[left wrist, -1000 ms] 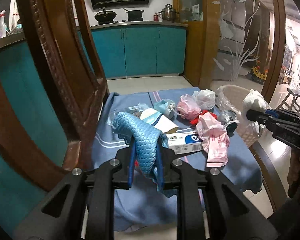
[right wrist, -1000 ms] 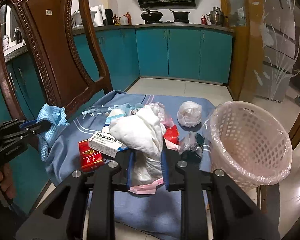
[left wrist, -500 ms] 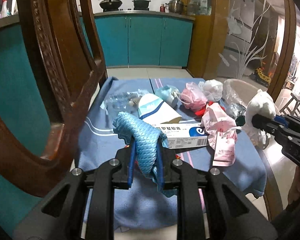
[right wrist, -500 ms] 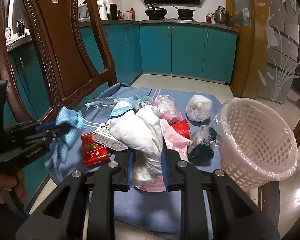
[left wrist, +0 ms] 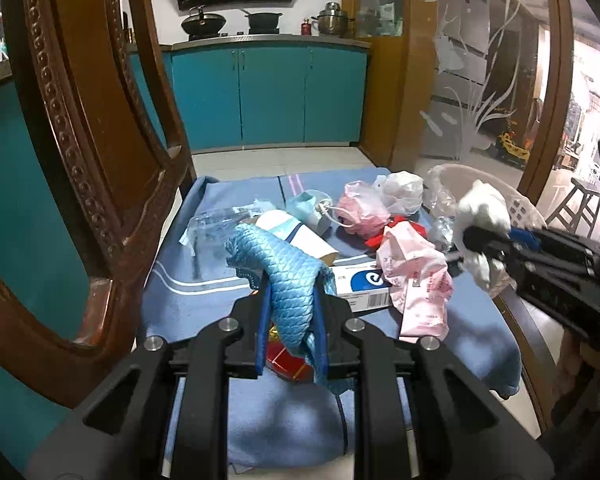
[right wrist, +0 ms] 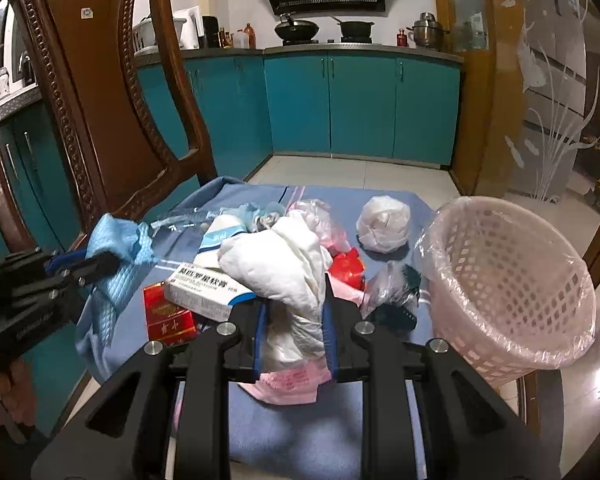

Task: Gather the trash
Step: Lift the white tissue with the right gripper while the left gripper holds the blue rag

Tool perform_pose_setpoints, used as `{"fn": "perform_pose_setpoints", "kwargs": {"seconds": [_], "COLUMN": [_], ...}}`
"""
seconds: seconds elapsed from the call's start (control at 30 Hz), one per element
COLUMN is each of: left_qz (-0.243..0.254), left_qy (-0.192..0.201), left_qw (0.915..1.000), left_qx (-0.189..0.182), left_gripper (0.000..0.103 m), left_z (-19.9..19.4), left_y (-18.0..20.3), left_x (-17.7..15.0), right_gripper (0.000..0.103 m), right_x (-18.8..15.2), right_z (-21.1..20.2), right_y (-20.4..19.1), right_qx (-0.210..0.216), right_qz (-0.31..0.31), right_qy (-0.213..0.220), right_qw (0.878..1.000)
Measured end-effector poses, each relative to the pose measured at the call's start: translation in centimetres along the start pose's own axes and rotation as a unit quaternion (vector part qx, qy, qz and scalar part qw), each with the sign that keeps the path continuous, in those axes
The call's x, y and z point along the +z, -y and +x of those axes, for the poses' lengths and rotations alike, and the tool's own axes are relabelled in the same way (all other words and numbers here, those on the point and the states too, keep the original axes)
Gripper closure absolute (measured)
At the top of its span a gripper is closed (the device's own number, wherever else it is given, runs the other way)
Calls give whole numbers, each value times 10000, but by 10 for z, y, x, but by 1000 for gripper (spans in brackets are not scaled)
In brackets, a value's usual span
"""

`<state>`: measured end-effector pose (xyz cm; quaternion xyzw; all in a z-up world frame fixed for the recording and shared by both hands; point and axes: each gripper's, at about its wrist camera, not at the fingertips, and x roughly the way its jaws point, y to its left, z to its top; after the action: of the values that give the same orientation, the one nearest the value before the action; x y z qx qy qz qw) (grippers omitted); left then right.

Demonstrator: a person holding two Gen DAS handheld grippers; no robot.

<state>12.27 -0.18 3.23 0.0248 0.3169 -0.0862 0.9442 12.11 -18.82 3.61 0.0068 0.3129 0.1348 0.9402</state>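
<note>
Now both claws are clamped on trash above the cloth-covered worktop (right wrist: 364,196). The left claw (left wrist: 291,304) grips a crumpled blue quilted cloth (left wrist: 287,276) that droops between its pads, while the right claw (right wrist: 293,320) grips a wad of white tissue (right wrist: 283,264) the same way. Beneath them the blue cloth carries a scatter of litter: a white medicine box (right wrist: 203,288) lying partly on a red cigarette pack (right wrist: 167,316), a pink plastic bag (left wrist: 416,276), a knotted white bag (right wrist: 384,224) at about one o'clock from the right claw, and a dark wrapper in clear film (right wrist: 396,296). The pink lined basket (right wrist: 508,280) sits at the worktop's right edge, at two to three o'clock from the right claw, its mouth open and tilted toward that claw, with clear air between them. A carved wooden chair (right wrist: 99,92) crowds the left edge at ten o'clock, just beside the left claw.
</note>
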Motion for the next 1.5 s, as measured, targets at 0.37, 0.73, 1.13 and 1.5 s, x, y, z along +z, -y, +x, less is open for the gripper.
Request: {"fn": "perform_pose_setpoints", "kwargs": {"seconds": [0.37,0.73,1.13,1.5], "left_qz": [-14,10,-189,-363], "left_qy": [-141,38,-136,-334], "left_qw": [9999,10000,9997,9988], "left_qx": [17,3,14,57], "left_gripper": [84,84,83,83], "left_z": [12,8,23,29], "left_y": [-13,-1,-6,-13], "left_x": [-11,-1,0,-2], "right_gripper": [80,80,80,80], "right_x": [3,-1,-11,-16], "right_z": [-12,0,5,7], "right_y": [-11,-7,-20,-23], "right_qx": [33,69,194,229], "right_qz": [-122,-102,-279,-302], "right_qy": [138,-35,-192,-239], "right_qw": [9998,9999,9992,9990]}}
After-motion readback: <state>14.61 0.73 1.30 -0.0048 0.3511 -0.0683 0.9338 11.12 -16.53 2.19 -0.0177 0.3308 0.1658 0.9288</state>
